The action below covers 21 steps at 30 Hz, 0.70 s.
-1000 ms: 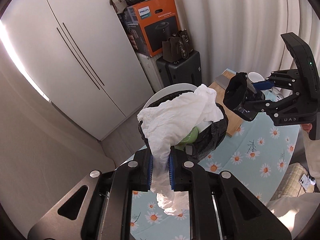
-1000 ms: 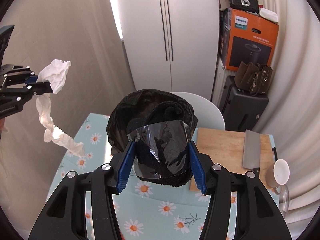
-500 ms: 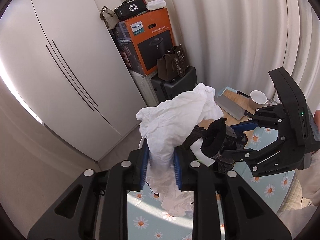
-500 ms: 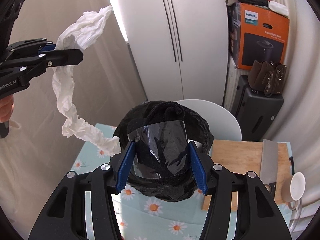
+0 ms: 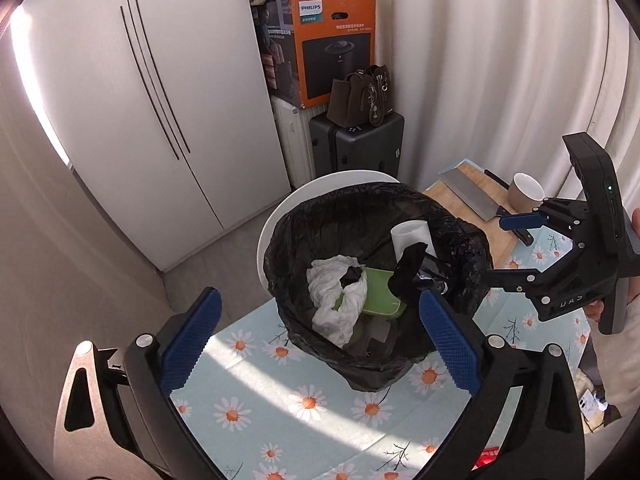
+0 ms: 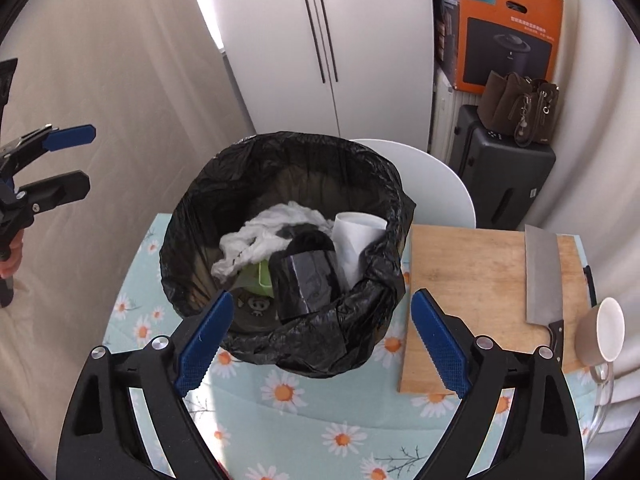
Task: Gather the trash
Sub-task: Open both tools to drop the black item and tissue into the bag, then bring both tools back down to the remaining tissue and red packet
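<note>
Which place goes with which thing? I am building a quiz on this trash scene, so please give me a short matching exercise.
Things:
1. white tissue
2. cleaver
3. brown handbag
4. cup

Places:
A. on the dark suitcase
B. on its side at the table's right edge
C. inside the black trash bag
D. on the wooden cutting board

Pairs: 1-C, 2-D, 3-A, 4-B

A tall white cupboard with two doors [image 5: 132, 120] stands against the wall. Bright light falls on its left side. Beside it, a big orange cardboard box [image 5: 332, 44] sits on a ribbed white suitcase [image 5: 292, 140]. Next to that is a dark grey suitcase [image 5: 356, 148] with a brown leather bag [image 5: 360, 96] on top. Long white curtains [image 5: 500, 68] hang on the right. The floor [image 5: 224, 256] is grey. A round white chair back [image 6: 432, 176] stands behind the surface with a blue daisy cloth [image 6: 304, 416].
</note>
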Each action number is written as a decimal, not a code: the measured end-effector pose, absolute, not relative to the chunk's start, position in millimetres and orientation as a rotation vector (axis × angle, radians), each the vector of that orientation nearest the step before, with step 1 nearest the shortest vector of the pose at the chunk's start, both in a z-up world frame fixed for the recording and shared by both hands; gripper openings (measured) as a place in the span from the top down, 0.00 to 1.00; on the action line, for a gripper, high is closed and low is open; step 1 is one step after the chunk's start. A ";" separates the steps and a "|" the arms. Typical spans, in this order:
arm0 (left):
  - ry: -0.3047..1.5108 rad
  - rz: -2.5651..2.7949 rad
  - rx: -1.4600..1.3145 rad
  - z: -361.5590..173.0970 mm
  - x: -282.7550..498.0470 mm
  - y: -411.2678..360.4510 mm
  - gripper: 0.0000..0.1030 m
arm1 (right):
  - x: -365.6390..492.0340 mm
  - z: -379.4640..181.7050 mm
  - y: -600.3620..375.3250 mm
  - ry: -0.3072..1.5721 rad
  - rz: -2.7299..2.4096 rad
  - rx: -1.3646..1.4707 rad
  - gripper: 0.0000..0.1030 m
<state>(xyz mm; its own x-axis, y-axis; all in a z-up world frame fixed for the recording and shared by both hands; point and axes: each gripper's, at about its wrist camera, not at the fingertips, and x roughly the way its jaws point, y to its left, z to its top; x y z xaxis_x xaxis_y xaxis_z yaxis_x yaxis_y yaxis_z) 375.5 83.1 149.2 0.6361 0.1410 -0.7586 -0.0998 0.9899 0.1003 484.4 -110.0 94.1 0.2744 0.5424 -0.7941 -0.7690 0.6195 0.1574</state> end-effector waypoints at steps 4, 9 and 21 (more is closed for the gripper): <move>0.889 0.172 0.012 137.3 347.9 86.6 0.06 | 469.6 93.2 -118.5 0.931 0.895 -0.297 0.16; 0.912 0.194 -0.002 126.7 319.3 81.1 0.06 | 449.5 92.7 -128.9 0.928 0.894 -0.314 0.16; 0.963 0.205 -0.040 91.8 257.1 54.6 0.06 | 396.7 73.0 -148.2 0.965 0.923 -0.364 0.16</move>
